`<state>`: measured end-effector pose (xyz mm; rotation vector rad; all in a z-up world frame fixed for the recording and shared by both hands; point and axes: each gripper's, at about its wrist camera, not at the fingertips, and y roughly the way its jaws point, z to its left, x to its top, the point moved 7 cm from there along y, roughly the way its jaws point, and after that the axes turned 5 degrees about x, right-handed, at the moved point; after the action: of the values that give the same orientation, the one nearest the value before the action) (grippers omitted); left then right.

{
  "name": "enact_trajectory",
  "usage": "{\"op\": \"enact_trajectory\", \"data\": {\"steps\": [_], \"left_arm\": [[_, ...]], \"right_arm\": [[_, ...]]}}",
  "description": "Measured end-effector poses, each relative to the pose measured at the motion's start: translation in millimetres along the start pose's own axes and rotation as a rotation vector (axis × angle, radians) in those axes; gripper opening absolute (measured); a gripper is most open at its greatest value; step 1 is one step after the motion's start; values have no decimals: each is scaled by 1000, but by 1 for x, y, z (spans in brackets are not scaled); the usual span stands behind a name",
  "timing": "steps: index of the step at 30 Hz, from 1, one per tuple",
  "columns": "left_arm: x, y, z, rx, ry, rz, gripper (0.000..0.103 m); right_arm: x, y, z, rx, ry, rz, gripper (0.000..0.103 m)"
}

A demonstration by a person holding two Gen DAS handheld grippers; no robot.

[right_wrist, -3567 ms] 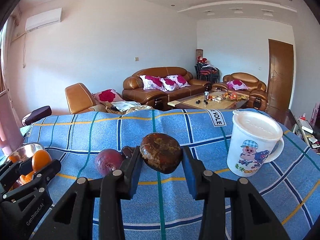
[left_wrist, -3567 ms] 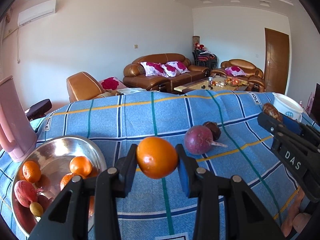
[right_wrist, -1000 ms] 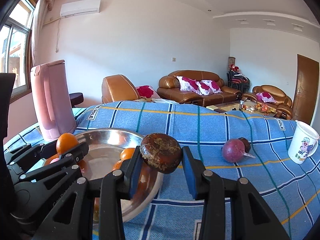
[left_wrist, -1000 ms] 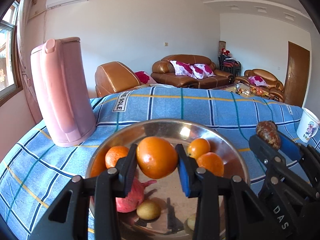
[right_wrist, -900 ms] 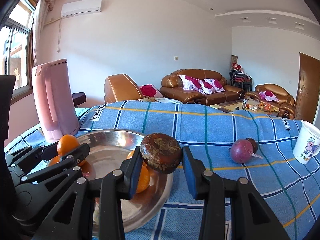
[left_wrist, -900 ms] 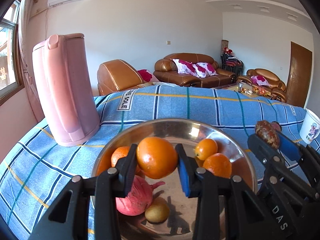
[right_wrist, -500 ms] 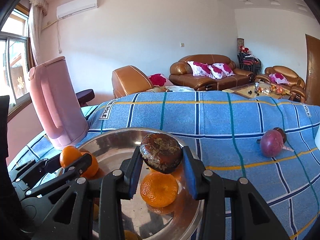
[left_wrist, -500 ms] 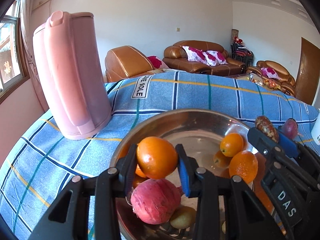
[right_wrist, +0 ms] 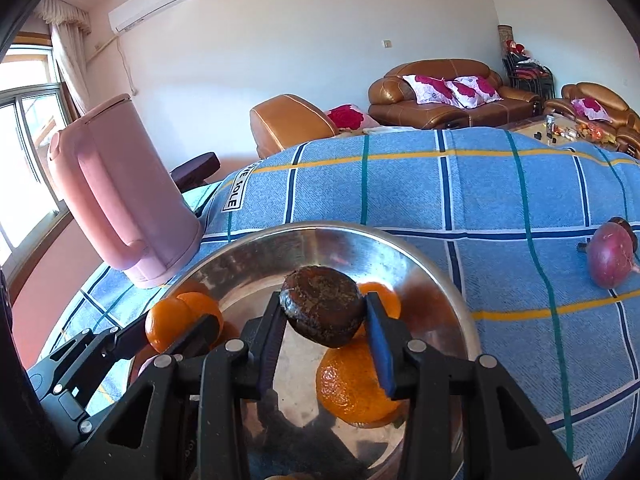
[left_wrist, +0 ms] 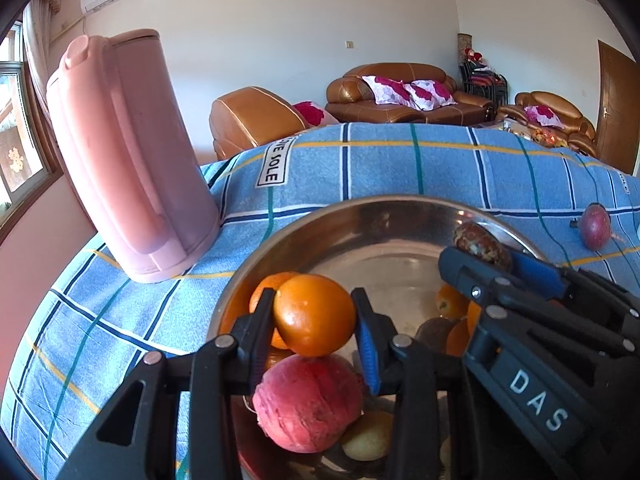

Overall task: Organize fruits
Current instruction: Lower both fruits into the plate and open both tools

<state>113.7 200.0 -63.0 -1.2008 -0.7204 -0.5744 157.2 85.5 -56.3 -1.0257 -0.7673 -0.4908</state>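
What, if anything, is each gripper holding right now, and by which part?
The left gripper clamps an orange across its sides; the right gripper clamps a dark brown fruit across its sides. Both hang over the steel bowl.

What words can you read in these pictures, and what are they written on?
"DAS": white letters on the right gripper, seen from the left wrist view.
"SOLE": on a white tag sewn to the blue checked cloth; letters before it are partly cut off.
Nothing else is readable.
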Motion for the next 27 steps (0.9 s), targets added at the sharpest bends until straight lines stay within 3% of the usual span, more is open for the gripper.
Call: {"op": "enact_trajectory", "data": {"steps": [7, 11, 14, 19, 23, 27], "left_arm": [[0, 0, -2, 9, 16, -2, 40], [-1, 0, -2, 2, 1, -1, 45], [-1, -1, -1, -2, -11, -3, 59], [5, -13, 7, -6, -62, -62, 102], [8, -23, 8, -40, -85, -101, 103], [7, -27, 4, -46, -80, -118, 103]], "right_arm": [[-1, -1, 4, 26, -7, -1, 44], [-1, -4, 4, 54, 4, -13, 52], [0, -6, 4, 50, 2, -25, 55], [6, -23, -4, 16, 11, -95, 56], [14, -48, -17, -88, 12, -211, 69], [20, -64, -30, -183, 8, -271, 70]]}}
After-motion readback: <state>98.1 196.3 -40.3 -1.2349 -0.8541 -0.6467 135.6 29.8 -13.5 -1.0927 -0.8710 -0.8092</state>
